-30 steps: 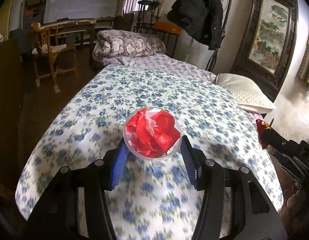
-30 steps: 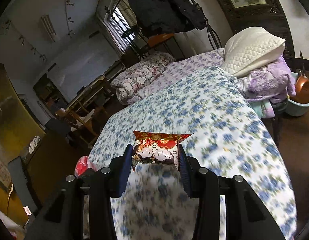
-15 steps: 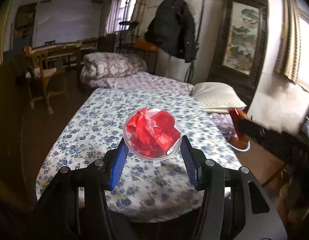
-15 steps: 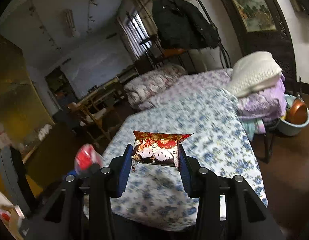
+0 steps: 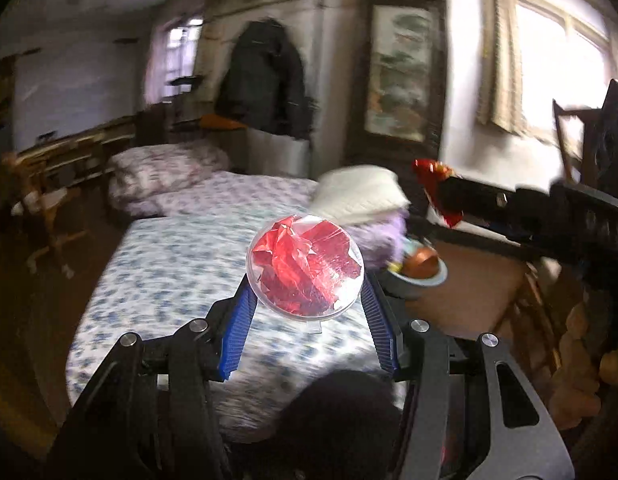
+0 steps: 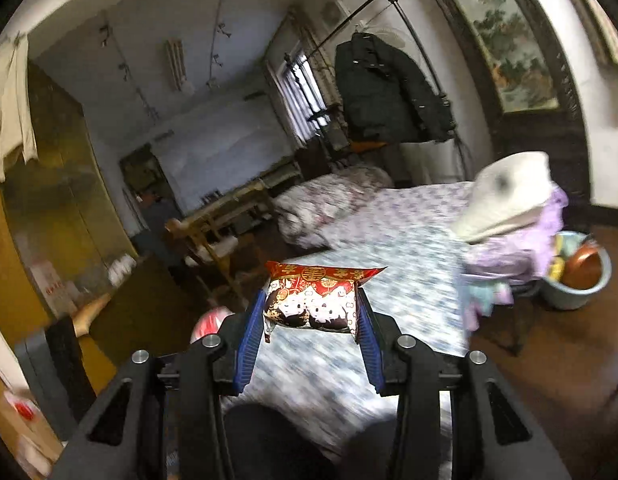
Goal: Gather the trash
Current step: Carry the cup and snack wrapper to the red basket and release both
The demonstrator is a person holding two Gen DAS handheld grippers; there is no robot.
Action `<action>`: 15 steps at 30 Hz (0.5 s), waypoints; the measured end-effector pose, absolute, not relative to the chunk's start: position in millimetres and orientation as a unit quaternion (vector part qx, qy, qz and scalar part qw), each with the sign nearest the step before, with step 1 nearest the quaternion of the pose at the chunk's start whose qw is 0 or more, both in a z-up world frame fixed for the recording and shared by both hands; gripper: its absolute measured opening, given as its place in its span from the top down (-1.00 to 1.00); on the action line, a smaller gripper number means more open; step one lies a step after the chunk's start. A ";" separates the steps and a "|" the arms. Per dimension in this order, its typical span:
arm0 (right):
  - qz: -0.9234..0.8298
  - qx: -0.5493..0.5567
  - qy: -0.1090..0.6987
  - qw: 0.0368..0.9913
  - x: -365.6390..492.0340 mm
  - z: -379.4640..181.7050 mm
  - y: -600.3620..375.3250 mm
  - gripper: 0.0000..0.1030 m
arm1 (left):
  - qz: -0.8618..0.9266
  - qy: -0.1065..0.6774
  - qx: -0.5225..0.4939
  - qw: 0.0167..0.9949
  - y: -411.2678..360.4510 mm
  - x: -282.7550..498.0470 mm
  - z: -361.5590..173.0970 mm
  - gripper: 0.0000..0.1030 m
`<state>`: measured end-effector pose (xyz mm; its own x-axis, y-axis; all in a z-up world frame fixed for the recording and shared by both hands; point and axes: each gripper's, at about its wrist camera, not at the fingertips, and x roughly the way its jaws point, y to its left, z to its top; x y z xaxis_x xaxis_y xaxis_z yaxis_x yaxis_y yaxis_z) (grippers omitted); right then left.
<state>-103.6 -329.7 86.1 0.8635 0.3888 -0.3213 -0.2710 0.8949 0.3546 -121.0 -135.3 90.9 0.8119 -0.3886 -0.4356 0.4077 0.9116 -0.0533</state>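
Left gripper (image 5: pixel 305 300): blue pads pinch a clear round container (image 5: pixel 305 266) stuffed with crumpled red wrapping, held in the air above the foot of the floral bed (image 5: pixel 181 268). Right gripper (image 6: pixel 311 326): jaws clamped on the two ends of a red-topped snack packet (image 6: pixel 313 300), likewise aloft over the bed. White pillow (image 6: pixel 509 196) sits on lilac bedding, blue basin (image 6: pixel 581 276) on the floor at far right.

Ahead of me a bed (image 5: pixel 181 264) in blue-flowered cover, a dark coat (image 6: pixel 383 88) hanging, a framed painting (image 5: pixel 401 80), bright window (image 5: pixel 557 76).
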 end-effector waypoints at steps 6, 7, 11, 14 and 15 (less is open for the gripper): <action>0.074 0.124 0.289 0.946 -160.2 29.3 -409.3 0.15 | -0.331 0.308 0.108 0.885 -226.9 -127.4 47.3 -0.04; 0.054 0.127 0.320 0.937 -165.0 9.7 -425.6 0.15 | -0.348 0.328 0.122 0.870 -243.8 -126.7 34.9 -0.04; -0.002 0.165 0.410 0.897 -177.8 -63.2 -478.5 0.16 | -0.395 0.411 0.179 0.802 -310.7 -124.9 -22.8 -0.04; -0.022 0.184 0.456 0.870 -184.4 -116.6 -495.1 0.15 | -0.406 0.460 0.202 0.763 -343.4 -118.4 -61.1 -0.04; -0.024 0.188 0.468 0.863 -185.5 -131.6 -497.2 0.16 | -0.405 0.476 0.207 0.752 -352.4 -114.6 -73.8 -0.04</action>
<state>-185.5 -497.2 -131.6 0.5611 0.1347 -0.8167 0.2172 0.9281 0.3024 -114.6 -352.4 -73.8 0.2184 -0.4114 -0.8849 0.8067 0.5864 -0.0735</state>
